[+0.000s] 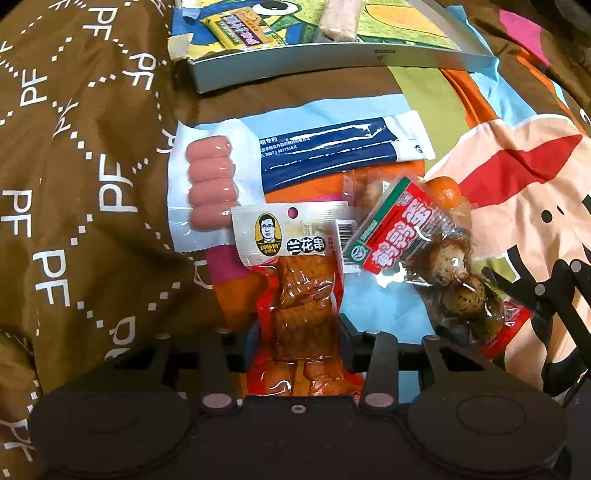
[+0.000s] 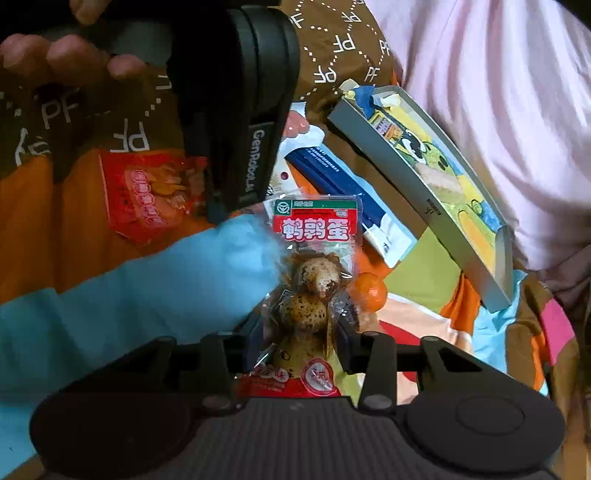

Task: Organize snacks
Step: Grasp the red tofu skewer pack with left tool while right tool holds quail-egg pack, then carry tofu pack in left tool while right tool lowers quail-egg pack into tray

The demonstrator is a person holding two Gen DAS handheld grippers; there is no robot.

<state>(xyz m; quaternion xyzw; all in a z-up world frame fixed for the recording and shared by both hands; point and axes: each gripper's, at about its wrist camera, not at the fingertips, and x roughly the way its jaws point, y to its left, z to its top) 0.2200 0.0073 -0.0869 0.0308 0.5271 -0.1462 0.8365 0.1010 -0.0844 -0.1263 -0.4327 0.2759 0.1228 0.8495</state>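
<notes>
Snacks lie bunched on a patterned bedcover [image 1: 92, 155]. The left gripper [image 1: 301, 332] has its jaws closed on a tofu-skewer packet [image 1: 299, 280], and the right gripper [image 2: 301, 334] has its jaws closed on a quail-egg packet [image 2: 314, 280]. The two packets sit just beside each other, with a sausage pack [image 1: 212, 181] and a small orange [image 1: 445, 192] close by. Beyond them a shallow grey box [image 1: 332, 61] holds a yellow packet [image 1: 240, 27] and a pale packet [image 1: 338, 18].

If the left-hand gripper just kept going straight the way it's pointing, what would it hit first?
It is already clamped on a tofu skewer packet. Straight ahead, the left gripper would probably first meet the pack of pink sausages and the blue-and-white packet lying beyond, though depth is hard to judge.
</notes>
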